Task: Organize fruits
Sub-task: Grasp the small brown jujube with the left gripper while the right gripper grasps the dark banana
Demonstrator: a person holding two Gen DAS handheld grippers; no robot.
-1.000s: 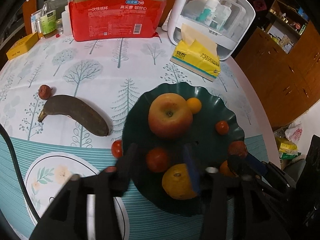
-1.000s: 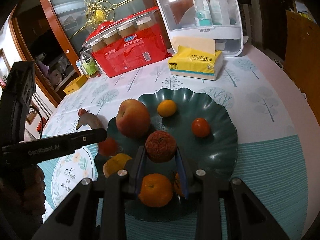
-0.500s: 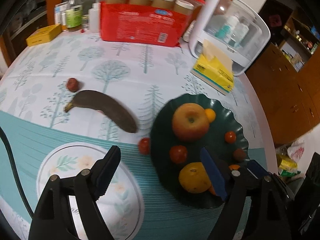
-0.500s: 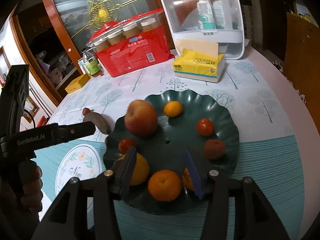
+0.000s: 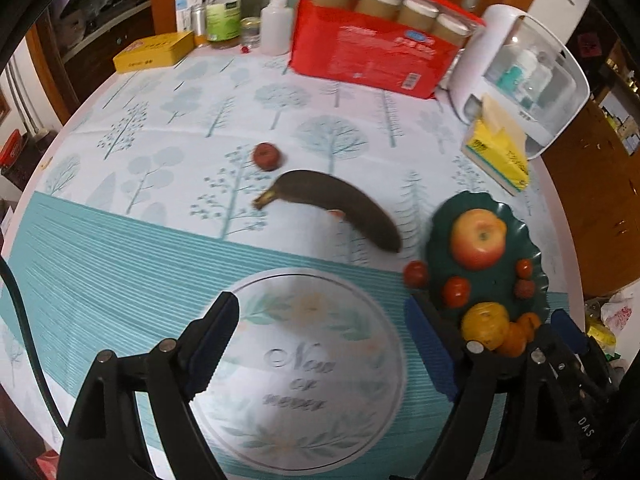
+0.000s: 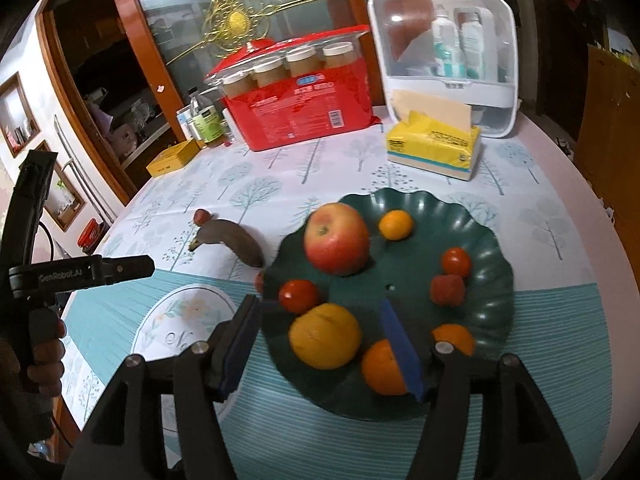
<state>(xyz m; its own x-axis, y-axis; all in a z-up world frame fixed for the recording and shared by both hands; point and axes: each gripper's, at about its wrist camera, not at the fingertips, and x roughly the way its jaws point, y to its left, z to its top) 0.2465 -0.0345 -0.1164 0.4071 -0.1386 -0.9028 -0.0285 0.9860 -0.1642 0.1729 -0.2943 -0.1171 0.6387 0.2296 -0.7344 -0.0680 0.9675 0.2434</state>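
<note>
A dark green scalloped plate [image 6: 486, 236] [image 5: 444, 216] holds an apple [image 6: 336, 238], a yellow citrus [image 6: 324, 334], oranges, small tomatoes and a rough red lychee [image 6: 447, 289]. A blackened banana [image 5: 340, 206] [image 6: 234, 240] lies on the tablecloth left of the plate, with a small red fruit [image 5: 266, 156] beyond its stem and a tomato [image 5: 416, 274] against the plate's rim. My left gripper [image 5: 324, 336] is open and empty above the round placemat. My right gripper [image 6: 320, 344] is open and empty over the plate's near side.
A red pack of jars [image 5: 376, 56], a white storage box [image 5: 532, 80], a yellow tissue pack [image 5: 496, 156], bottles [image 5: 224, 16] and a yellow tin [image 5: 154, 52] line the table's far edge. A round printed placemat [image 5: 304, 360] lies near me.
My right gripper opened and left the lychee on the plate, then drew back. My left gripper swung left, away from the plate, toward the placemat and banana.
</note>
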